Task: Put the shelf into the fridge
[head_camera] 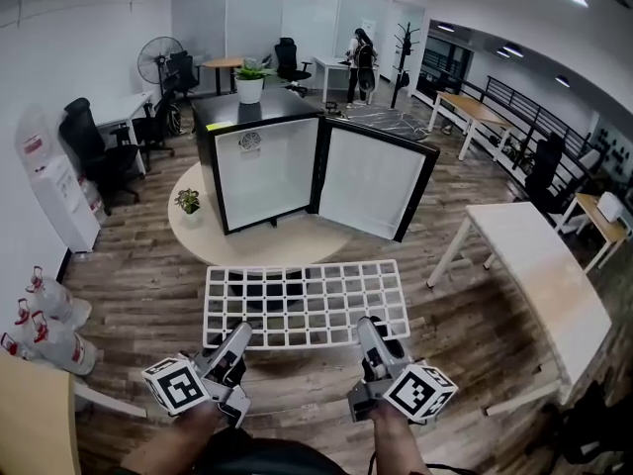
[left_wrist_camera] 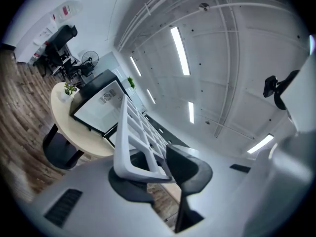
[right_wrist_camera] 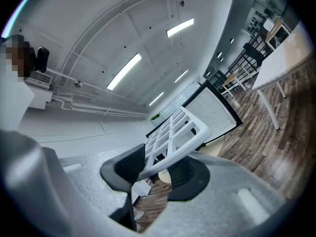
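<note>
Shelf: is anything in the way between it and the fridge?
Nothing visible blocks it. The shelf, gripped by the left tongs and right tongs, faces the fridge, whose door hangs open; only floor and its round table's edge lie between.

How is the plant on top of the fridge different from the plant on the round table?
The plant on the fridge is bigger, in a wide white pot; the plant on the round table is smaller, pot and all. The first stands high on the black fridge top; the second sits low on the table, left of the fridge. Both are green and upright.
</note>
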The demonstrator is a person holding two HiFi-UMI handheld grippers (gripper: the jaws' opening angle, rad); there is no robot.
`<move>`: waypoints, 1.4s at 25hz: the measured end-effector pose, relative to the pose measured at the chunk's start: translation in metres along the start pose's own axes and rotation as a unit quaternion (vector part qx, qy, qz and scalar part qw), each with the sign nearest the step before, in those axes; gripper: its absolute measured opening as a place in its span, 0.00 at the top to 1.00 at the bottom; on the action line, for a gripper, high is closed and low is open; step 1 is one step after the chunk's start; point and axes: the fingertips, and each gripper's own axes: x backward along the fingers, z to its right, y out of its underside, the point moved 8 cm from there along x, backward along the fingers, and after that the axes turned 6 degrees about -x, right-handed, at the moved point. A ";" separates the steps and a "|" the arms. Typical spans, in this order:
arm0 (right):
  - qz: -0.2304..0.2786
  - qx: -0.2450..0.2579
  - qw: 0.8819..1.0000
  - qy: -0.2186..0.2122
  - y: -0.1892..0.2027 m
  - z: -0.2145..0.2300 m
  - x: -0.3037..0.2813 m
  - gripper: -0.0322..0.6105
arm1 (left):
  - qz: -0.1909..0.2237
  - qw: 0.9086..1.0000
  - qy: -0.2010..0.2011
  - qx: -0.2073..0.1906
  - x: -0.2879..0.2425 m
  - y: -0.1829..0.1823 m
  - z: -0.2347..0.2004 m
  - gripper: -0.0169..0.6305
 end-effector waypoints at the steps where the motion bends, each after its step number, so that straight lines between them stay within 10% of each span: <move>1: -0.001 0.000 1.000 -0.002 -0.003 0.004 0.000 0.74 | 0.001 1.000 -0.002 0.000 -0.003 0.003 0.001 0.83; 35: -0.039 0.002 0.998 0.048 -0.014 0.076 -0.289 0.74 | -0.012 0.998 -0.010 0.054 -0.157 -0.122 -0.223 0.83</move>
